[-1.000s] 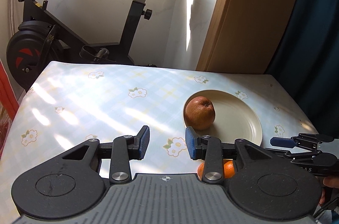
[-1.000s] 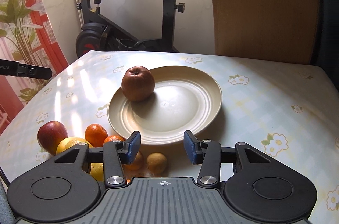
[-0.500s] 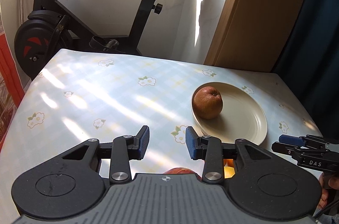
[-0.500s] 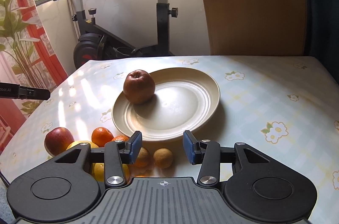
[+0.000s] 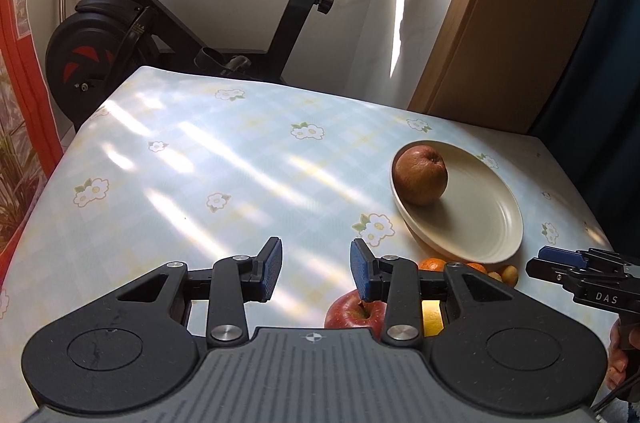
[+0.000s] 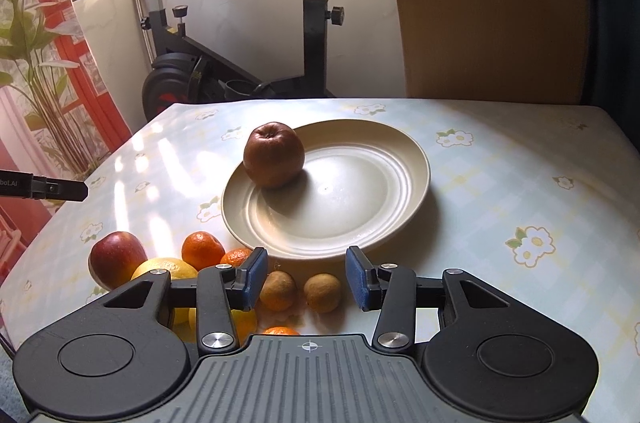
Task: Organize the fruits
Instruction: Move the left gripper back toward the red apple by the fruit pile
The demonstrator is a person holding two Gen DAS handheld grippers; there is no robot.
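one brown apple (image 6: 274,154) sits on the plate (image 6: 360,219). the other fruits lie on the surface (image 5: 200,159). left tongs (image 5: 316,268) and right tongs (image 6: 307,278) are released, grasping nothing.

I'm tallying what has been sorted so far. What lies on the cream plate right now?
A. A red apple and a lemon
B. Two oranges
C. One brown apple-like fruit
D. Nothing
C: a single brown fruit sits near the cream plate's left rim, while the red apple and oranges lie on the tablecloth beside it.
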